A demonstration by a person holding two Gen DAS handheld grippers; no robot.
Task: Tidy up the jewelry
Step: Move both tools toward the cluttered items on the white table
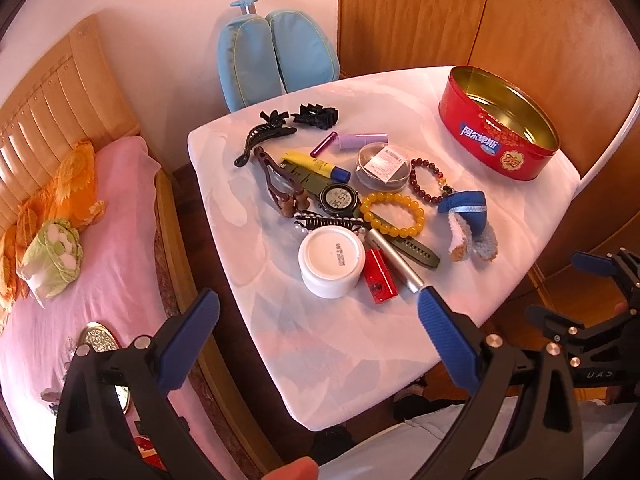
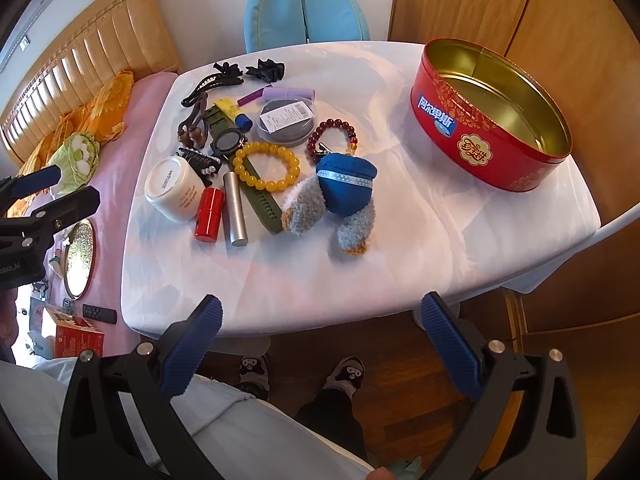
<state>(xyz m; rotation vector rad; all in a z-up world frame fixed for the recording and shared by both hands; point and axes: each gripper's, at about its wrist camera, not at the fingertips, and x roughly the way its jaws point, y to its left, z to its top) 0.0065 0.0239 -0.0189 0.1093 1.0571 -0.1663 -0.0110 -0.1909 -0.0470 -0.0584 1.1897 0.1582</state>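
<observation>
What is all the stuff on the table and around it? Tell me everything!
tin: 1, red, open and empty, table's right side
bead bracelets: 2, yellow and dark red, middle of the pile
watch: 1, green strap, under yellow bracelet
hair clips: several, black, far left of the pile
jar: 1, white, near left
tubes and sticks: several, mixed colours, in the pile
plush charm: 1, blue and grey, right of pile
chair: 1, blue, behind table
bed: 1, pink sheet, left
left gripper: open, empty
right gripper: open, empty

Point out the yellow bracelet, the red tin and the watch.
yellow bracelet (image 2: 256, 182): right wrist view, on its near beads.
red tin (image 2: 472, 148): right wrist view, on its outer wall.
watch (image 1: 338, 200): left wrist view, on its face.
</observation>
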